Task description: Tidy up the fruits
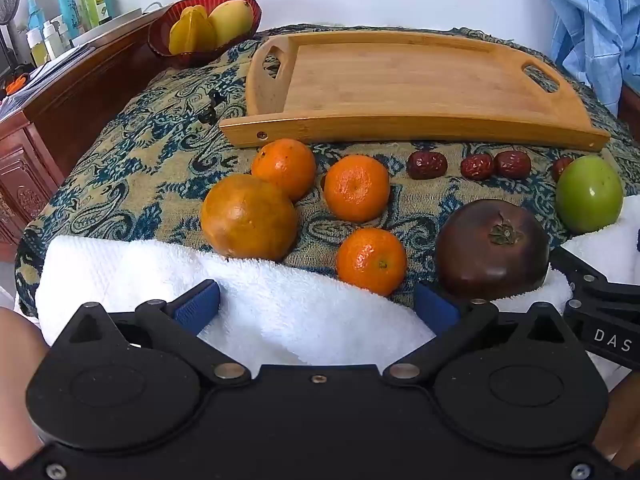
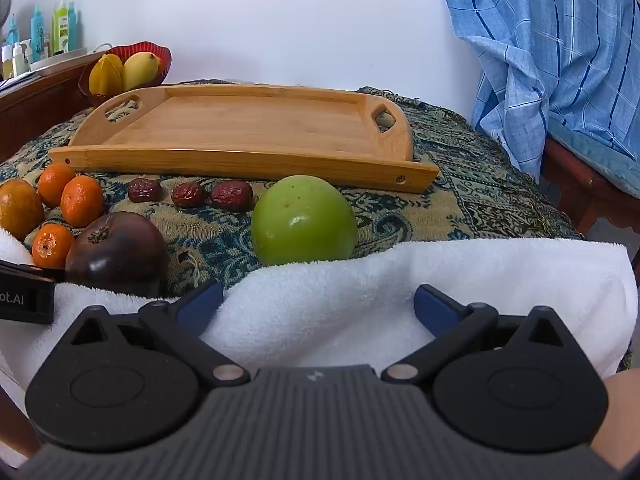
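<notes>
A: Fruit count, measured from the bamboo tray (image 1: 400, 76)?

B: One tray, bare inside. In front of its near rail lie three tangerines: (image 1: 285, 168), (image 1: 356, 188) and (image 1: 371, 261). One larger orange (image 1: 249, 216) touches the first tangerine. Three red dates sit in full view, (image 1: 426, 165), (image 1: 476, 166) and (image 1: 513, 164); a fourth (image 1: 561, 167) peeks from behind the one green apple (image 1: 589, 194). One dark purple fruit (image 1: 492, 248) sits nearest the cameras, on the edge of the white towel (image 1: 280, 300).

A: Behind the tray?

B: One red bowl (image 1: 160, 36) beyond its left handle, holding one starfruit (image 1: 190, 30) and one mango (image 1: 231, 20).

A: The claws?

B: Left claw (image 1: 316, 306) spread wide, holding nothing, above the towel. Right claw (image 2: 318, 306) equally wide and holding nothing, the apple just beyond it.
</notes>
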The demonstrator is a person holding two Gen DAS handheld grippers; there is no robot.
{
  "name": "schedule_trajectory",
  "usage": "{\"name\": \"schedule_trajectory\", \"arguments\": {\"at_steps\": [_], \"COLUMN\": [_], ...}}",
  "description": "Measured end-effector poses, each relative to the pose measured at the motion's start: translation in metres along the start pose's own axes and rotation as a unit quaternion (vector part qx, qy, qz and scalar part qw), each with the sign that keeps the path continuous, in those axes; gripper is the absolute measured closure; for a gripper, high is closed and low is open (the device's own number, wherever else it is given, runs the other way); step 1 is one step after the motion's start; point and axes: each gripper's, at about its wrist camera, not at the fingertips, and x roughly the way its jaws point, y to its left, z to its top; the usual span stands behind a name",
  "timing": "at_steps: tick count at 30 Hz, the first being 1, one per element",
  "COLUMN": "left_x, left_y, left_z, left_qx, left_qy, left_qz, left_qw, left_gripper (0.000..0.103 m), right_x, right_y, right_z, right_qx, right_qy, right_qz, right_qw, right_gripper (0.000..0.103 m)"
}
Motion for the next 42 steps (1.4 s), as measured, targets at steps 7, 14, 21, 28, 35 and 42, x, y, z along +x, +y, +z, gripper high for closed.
{"name": "schedule_trajectory", "arguments": {"at_steps": [7,14,21,28,35,42], "left_x": [0.0022,0.0026,0.0027,0.0014,0.0014,0.0014], "left_y": [0.0021,-0.0003,-0.0004,-0.0019,-0.0022,-0.0021], "left_z": [-0.003,0.0009,0.0013,-0.0001,-0.0003,0.0], "left_qx": [-0.001,0.003,0.004,0.004,0.004,0.004], "left_qy": [-0.005,0.002,0.002,0.002,0.002,0.002], "left_qz": [0.001,0.003,0.004,0.004,0.004,0.004], "left_qw": [1.0,1.0,1.0,1.0,1.0,1.0], "left_gripper": [0.0,0.0,0.0,0.0,0.0,0.0], "right_x": [0.0002,0.0,-0.0003,-0.0004,-0.0006,-0.0008], "right_y": [0.0002,0.0005,0.0006,0.0005,0.0005,0.0005], "right_z": [0.0011,0.0014,0.0012,0.0008,0.0002,0.0], "right_qx": [-0.001,-0.002,-0.002,-0.003,-0.003,-0.003], "right_qy": [0.003,0.005,0.005,0.005,0.005,0.004], "right_qz": [0.001,0.001,0.001,0.0,0.0,0.0], "right_qw": [1.0,1.0,1.0,1.0,1.0,1.0], "right_gripper": [0.0,0.0,0.0,0.0,0.0,0.0]}}
